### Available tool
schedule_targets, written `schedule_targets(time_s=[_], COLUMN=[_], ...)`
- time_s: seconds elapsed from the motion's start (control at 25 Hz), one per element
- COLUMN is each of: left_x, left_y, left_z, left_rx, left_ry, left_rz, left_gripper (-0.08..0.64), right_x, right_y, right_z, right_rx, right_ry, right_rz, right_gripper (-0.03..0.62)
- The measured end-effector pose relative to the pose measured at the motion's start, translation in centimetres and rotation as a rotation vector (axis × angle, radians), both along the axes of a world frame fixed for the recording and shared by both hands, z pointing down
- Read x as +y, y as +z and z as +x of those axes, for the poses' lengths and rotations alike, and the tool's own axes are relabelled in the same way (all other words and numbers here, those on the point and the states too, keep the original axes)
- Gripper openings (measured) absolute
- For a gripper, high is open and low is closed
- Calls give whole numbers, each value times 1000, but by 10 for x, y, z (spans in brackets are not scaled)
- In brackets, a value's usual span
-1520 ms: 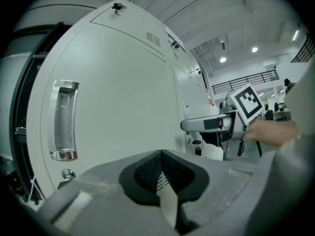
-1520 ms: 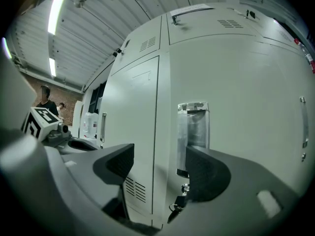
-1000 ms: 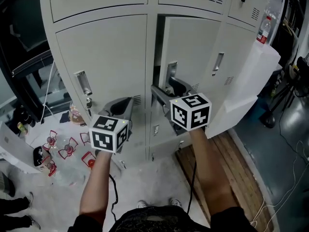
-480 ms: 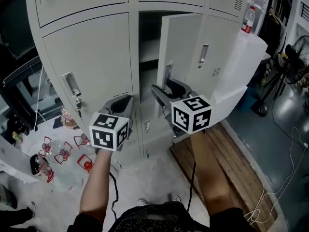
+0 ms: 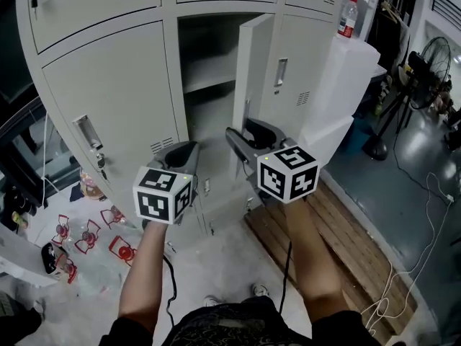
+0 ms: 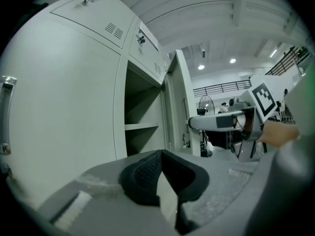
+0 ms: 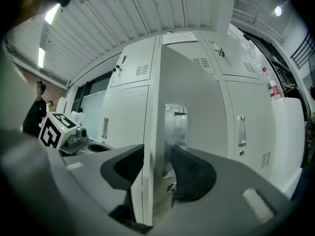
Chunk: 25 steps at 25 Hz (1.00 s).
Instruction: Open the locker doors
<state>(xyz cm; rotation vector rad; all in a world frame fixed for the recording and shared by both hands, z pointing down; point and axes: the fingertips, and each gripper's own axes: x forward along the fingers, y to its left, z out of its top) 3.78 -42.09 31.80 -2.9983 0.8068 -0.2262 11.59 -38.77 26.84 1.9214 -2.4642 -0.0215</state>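
Right gripper pinches the free edge of the middle-column locker door, beside its handle recess. Its jaws have just been closing, one pad on each face of the door, seen edge-on between the tips. The door stands swung out from the locker bank, hinged on its right edge, compartment open with a shelf showing. Left gripper is pressed together with nothing in it, hanging low in front of the closed left-hand door, apart from it.
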Motion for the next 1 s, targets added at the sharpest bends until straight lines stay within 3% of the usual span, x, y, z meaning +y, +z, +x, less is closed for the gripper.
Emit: schedule_targets(time_s=[0.56, 1.0], left_x=[26, 40], left_y=[1, -3], left_z=[45, 79], left_rx=[-5, -16], left_ry=[86, 125], left_rz=[1, 14], left_gripper=[0, 0], right_x=[36, 52], right_y=[-1, -1], right_z=[46, 68], right_rx=[-21, -12], right_ry=[78, 62], right_rz=[12, 17], right_gripper=[152, 152])
